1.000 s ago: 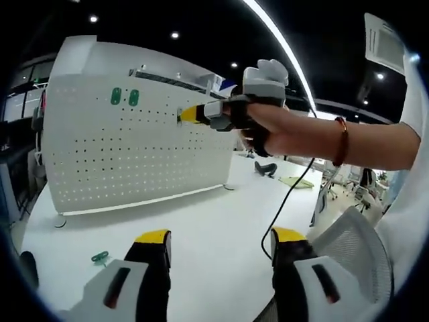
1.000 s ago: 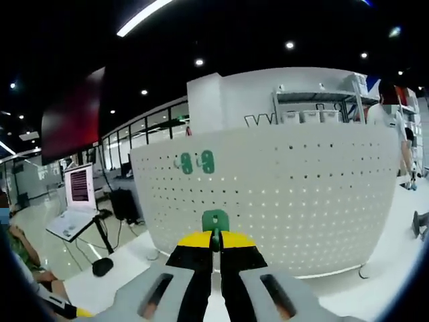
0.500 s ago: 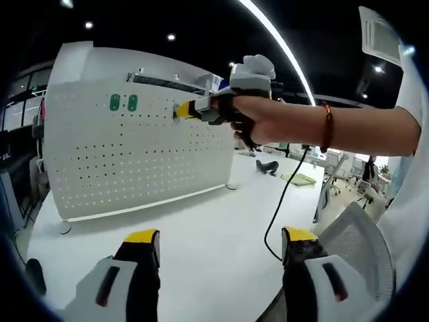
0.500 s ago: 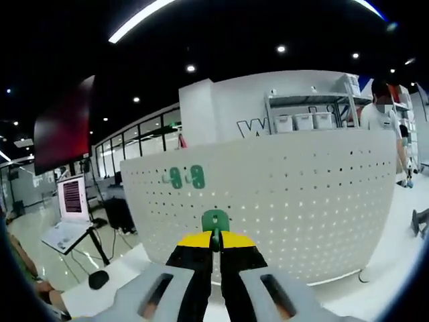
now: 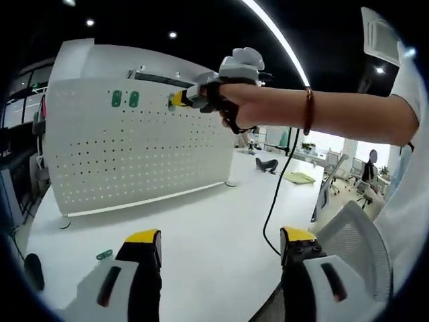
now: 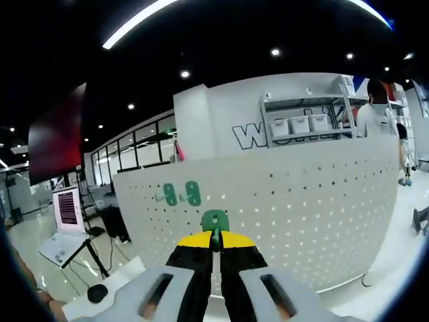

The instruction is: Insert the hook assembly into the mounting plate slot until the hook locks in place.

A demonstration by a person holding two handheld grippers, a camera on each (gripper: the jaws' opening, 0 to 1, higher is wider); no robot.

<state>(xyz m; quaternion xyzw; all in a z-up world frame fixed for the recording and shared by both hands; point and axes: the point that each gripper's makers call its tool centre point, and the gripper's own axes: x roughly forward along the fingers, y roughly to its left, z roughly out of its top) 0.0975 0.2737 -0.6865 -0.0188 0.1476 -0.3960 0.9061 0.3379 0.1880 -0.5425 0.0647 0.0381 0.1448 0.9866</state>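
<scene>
Ideally the right gripper point(image 6: 214, 243), its fingers pinched on the green hook point(image 6: 214, 221) just in front of the white pegboard point(image 6: 301, 201), should meet the holes squarely, though contact is unclear, while the left gripper point(image 5: 218, 238) hangs wide apart over the bench point(image 5: 201, 228).

My left gripper point(image 5: 216, 243): two black jaws with yellow tips, grey housings behind, each with a dark oval slot showing a red mark. Right gripper point(image 6: 215, 243): same black jaws, yellow tips, grey shells with dark slots. In the left gripper view its grey body sits above a black strap across my hand point(image 5: 236, 107); black cable hangs below. Red-brown bracelet point(image 5: 308, 109) on wrist; white sleeve point(image 5: 410, 100).
</scene>
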